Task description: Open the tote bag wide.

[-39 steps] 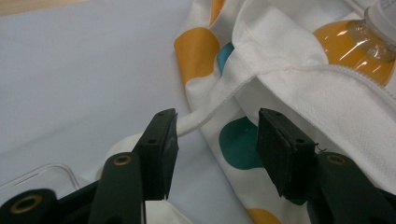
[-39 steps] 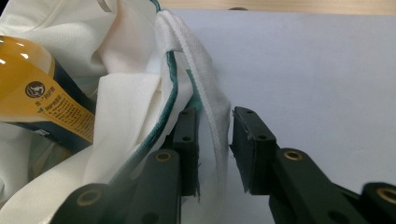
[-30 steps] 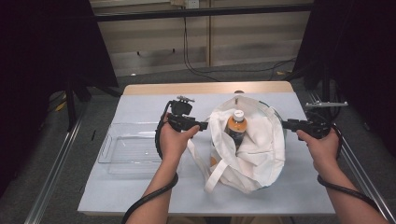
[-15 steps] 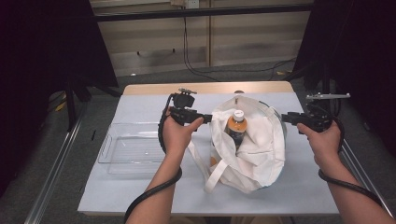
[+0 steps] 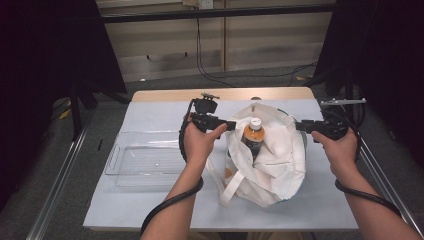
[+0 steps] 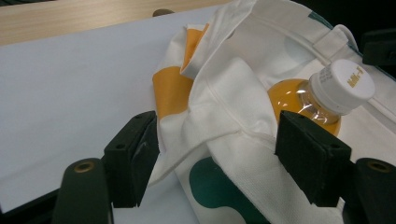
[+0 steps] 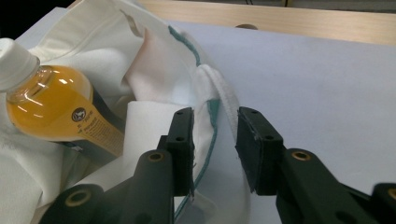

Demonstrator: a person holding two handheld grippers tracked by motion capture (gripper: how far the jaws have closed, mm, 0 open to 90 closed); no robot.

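A white tote bag (image 5: 270,165) with green and orange print lies open on the table, and a bottle of orange drink (image 5: 253,137) with a white cap stands in it. My left gripper (image 5: 232,125) is at the bag's left rim. Its jaws have just been opening and stand wide in the left gripper view (image 6: 215,158), with a fold of the bag (image 6: 233,93) loose between them and the bottle (image 6: 303,100) just behind. My right gripper (image 5: 300,125) is at the right rim, shut (image 7: 215,140) on the bag's hem (image 7: 219,100). The bottle (image 7: 51,107) lies to its left.
A clear plastic tray (image 5: 125,172) sits empty to the left of the bag. A pale sheet (image 5: 160,120) covers the table and a wooden edge (image 5: 225,94) shows at the back. Metal rails run along both sides, and each gripper trails a black cable.
My left gripper has shifted slightly towards the back of the table and its jaws stand wider, off the bag's fold. The right hand holds almost still at the right rim.
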